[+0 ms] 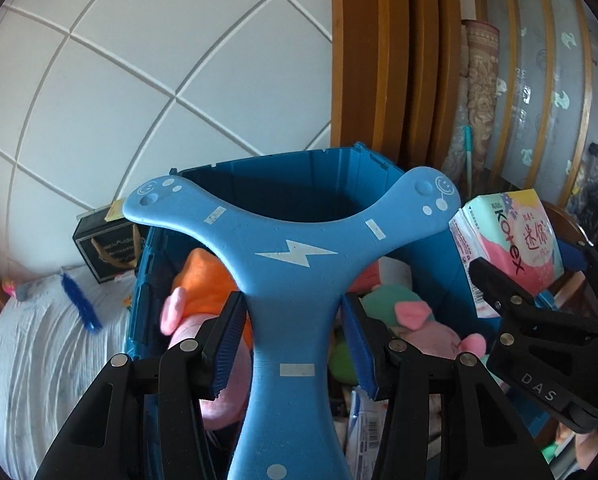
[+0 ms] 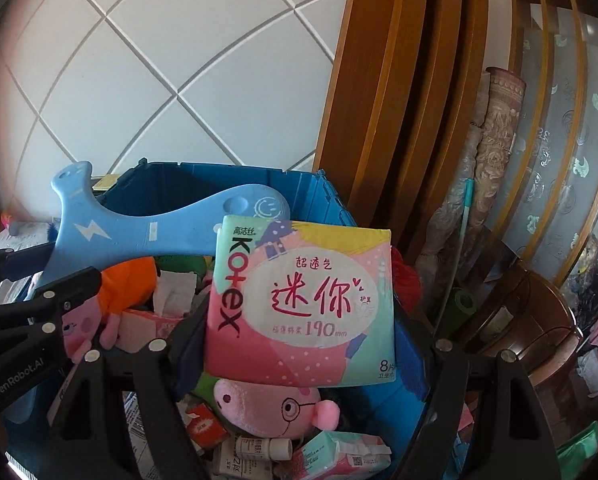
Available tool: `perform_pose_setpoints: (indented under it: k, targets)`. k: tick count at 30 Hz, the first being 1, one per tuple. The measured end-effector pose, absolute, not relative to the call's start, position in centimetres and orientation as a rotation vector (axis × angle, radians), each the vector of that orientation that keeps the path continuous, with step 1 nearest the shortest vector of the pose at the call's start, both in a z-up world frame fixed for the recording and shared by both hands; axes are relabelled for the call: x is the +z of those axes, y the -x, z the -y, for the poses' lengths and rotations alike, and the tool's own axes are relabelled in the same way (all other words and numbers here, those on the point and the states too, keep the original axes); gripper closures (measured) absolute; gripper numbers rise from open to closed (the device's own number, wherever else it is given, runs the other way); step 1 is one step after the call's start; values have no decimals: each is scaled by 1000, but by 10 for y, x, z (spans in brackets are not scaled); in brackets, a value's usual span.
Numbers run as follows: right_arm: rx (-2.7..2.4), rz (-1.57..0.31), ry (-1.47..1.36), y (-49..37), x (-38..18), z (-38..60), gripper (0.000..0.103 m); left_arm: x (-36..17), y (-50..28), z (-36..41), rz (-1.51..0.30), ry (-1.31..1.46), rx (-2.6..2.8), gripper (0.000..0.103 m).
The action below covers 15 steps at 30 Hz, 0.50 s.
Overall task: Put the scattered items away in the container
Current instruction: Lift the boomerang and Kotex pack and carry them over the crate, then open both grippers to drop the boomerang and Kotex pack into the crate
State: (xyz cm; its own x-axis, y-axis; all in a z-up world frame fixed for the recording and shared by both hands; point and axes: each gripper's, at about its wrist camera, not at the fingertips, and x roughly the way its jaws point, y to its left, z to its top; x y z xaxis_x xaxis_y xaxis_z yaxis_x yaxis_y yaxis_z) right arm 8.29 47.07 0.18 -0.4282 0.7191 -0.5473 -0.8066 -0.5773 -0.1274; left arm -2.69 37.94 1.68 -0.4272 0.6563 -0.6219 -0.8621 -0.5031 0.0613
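Squarely between left gripper (image 1: pixel 293 340) pads: blue boomerang (image 1: pixel 295 256).

Black tongs (image 1: pixel 295 340), blue ribbed pads (image 1: pixel 231 344), silver screws; lettering "DAS", "GenRobot.AI".

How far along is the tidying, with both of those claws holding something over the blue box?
Done: the blue crate already holds plush toys, tissues and small packets. In hand: the left gripper grips a blue three-armed boomerang and the right gripper a Kotex pack, both above the crate. Left: both still need dropping in; a blue feathery item lies on the white cloth beside the crate.
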Motion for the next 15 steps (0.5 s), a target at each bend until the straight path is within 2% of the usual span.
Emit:
perform_pose_setpoints:
  k: [8, 11, 12, 13, 15]
  targets:
    - [2098, -214, 733, -86, -13, -488, 25, 10, 24, -394, -477, 691, 2052, 54]
    - [2099, -215, 736, -89, -14, -494, 25, 9, 24, -393, -473, 690, 2061, 51]
    - [2097, -215, 736, -89, -15, -495, 25, 8, 23, -393, -475, 688, 2062, 45]
    - [2093, -214, 734, -90, -14, -494, 25, 8, 22, -393, -475, 687, 2065, 35]
    - [2088, -215, 731, -92, -14, -494, 20, 9, 21, -392, -471, 678, 2074, 25]
